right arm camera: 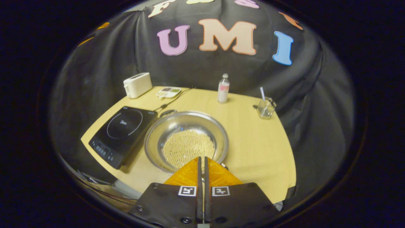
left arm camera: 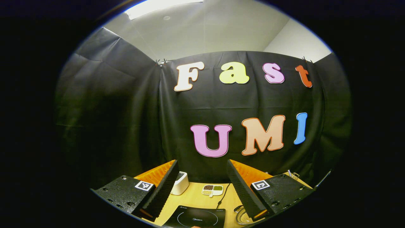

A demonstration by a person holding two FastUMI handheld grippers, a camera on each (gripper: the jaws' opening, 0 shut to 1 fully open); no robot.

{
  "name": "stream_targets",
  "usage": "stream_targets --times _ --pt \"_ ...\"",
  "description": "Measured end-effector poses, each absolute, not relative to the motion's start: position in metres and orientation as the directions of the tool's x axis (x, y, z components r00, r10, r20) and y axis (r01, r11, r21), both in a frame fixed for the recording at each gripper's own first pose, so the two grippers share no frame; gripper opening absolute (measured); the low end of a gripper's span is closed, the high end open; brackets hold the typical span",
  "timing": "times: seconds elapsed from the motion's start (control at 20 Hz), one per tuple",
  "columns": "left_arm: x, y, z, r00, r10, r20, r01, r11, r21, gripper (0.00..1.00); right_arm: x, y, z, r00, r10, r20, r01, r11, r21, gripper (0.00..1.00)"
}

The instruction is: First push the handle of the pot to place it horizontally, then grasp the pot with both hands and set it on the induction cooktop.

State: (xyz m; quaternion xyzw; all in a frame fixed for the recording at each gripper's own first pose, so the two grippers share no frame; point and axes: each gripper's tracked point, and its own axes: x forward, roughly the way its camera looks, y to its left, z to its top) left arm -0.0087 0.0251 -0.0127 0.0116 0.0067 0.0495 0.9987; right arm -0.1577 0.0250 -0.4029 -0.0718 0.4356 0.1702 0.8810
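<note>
Low in the right gripper view, right claw (right arm camera: 202,161) with its 2 fingers pressed together along a thin seam, nothing between them, tips hanging over the near rim of the pot (right arm camera: 186,140). Pot wide, shallow and metallic, at centre frame on the tabletop (right arm camera: 253,139), pale pattern across its bottom, a small dark handle (right arm camera: 167,112) at its far-left rim, pointing toward the upper left. Just left of the pot, induction cooktop (right arm camera: 121,134), flat and black with a ring marked on top; whether touching the pot or only beside it, cannot tell. Farther back at upper left, a white box-shaped appliance (right arm camera: 137,84), and beside it a small divided dish (right arm camera: 168,92). Behind the pot, upper centre, a slim bottle (right arm camera: 223,88) standing upright; at right of that, a clear glass (right arm camera: 266,107) holding a thin stick. In the left gripper view, left claw (left arm camera: 202,186) spread wide, fingers far apart at lower left and lower right, nothing held, raised well above the tabletop (left arm camera: 196,198) and aimed mostly at the booth wall. Between those fingers, bottom centre, the cooktop (left arm camera: 197,217); above it the divided dish (left arm camera: 212,190) and the white appliance (left arm camera: 180,183); at lower right, a sliver of the pot's rim (left arm camera: 242,217).
</note>
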Motion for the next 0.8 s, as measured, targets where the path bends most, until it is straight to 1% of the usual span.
stream_targets --times 0.05,0.1,0.5,0.7,0.75,0.8 --pt "-0.009 0.026 -0.013 0.994 0.105 -0.012 -0.104 0.994 0.025 0.97 -0.162 0.025 -0.411 0.536 0.241 -0.809 -0.368 0.929 0.033 0.08" --pt "-0.009 0.026 -0.013 0.994 0.111 -0.012 -0.11 0.994 0.026 0.96 -0.167 0.026 -0.418 0.511 0.243 -0.824 -0.374 0.926 0.042 0.04" --pt "-0.012 0.027 -0.01 0.988 0.154 0.0 -0.154 0.988 0.024 0.96 -0.191 0.026 -0.464 0.363 0.26 -0.895 -0.428 0.899 0.088 0.04" --pt "-0.014 0.024 -0.013 0.985 0.17 -0.004 -0.17 0.985 0.04 0.96 -0.197 0.021 -0.48 0.297 0.255 -0.92 -0.494 0.866 0.081 0.04" --pt "-0.015 0.023 -0.014 0.985 0.175 -0.009 -0.174 0.984 0.039 0.97 -0.199 0.019 -0.484 0.284 0.249 -0.926 -0.508 0.858 0.075 0.0" --pt "-0.016 0.023 -0.015 0.984 0.18 -0.012 -0.18 0.983 0.036 0.96 -0.199 0.017 -0.487 0.271 0.246 -0.931 -0.517 0.852 0.074 0.04"
